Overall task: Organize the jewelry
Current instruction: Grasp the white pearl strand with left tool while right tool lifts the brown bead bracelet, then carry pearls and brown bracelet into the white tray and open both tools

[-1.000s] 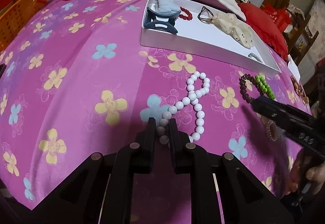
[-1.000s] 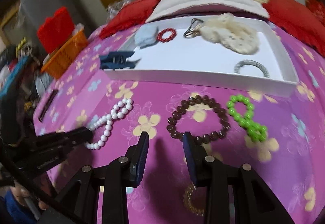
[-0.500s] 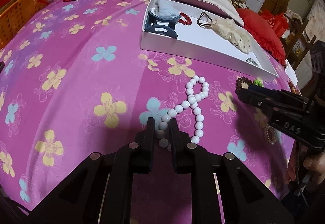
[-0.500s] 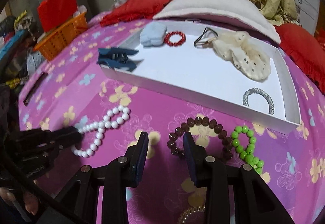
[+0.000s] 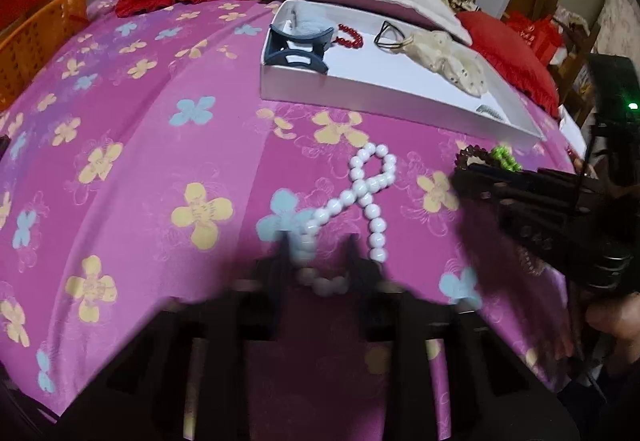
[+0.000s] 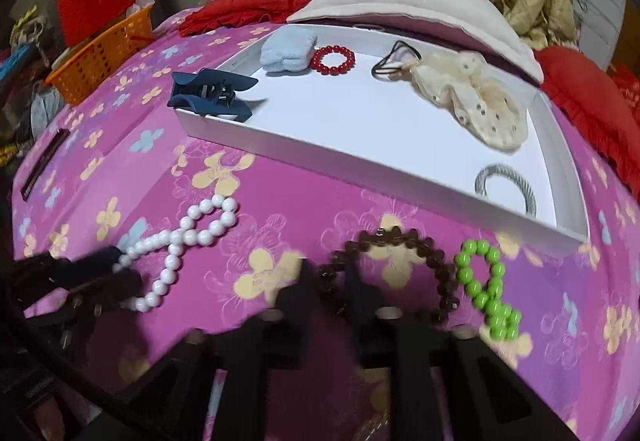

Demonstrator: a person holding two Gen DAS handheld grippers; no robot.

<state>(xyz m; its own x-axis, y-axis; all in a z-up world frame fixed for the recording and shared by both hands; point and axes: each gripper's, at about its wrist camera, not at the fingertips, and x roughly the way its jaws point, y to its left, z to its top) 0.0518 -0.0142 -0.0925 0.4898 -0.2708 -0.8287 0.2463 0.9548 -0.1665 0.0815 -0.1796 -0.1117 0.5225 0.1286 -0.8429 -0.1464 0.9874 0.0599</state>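
White bead strand (image 5: 366, 197): lies twisted in a figure-eight on the bed's pink flowered cover (image 5: 132, 145), on the near side of the white tray (image 6: 320, 159) and apart from its near wall; its near end runs in between the left claw's fingers.
Left claw (image 5: 318, 261): blurred; fingers either side of the strand's end beads with a gap showing, so I cannot tell whether it is clamped on them.
Brown bead bracelet (image 6: 404, 265): on the cover just before the tray's near wall; its near-left arc sits between the right claw's fingers.
Right claw (image 6: 328, 297): fingers apart, straddling the brown beads; blurred, so contact cannot be told.
Green bead bracelet (image 6: 486, 289): twisted, just right of the brown bracelet, not touching the tray.
Tray contents: blue hair clip (image 6: 212, 95) at the near-left corner, overhanging the rim; pale blue cloth piece (image 6: 286, 51) and red bead bracelet (image 6: 334, 59) toward the far wall; cream scrunchie (image 6: 468, 97) with a black elastic (image 6: 390, 63) at the far right; grey ring band (image 6: 506, 187) at the near-right corner.
Writing: none readable.
Edges and room: bare white floor across the tray's middle; open cover to the left of the tray; an orange basket (image 6: 100, 53) beyond that; red cushions (image 6: 264, 3) and a white pillow (image 6: 412, 9) against the tray's far side.
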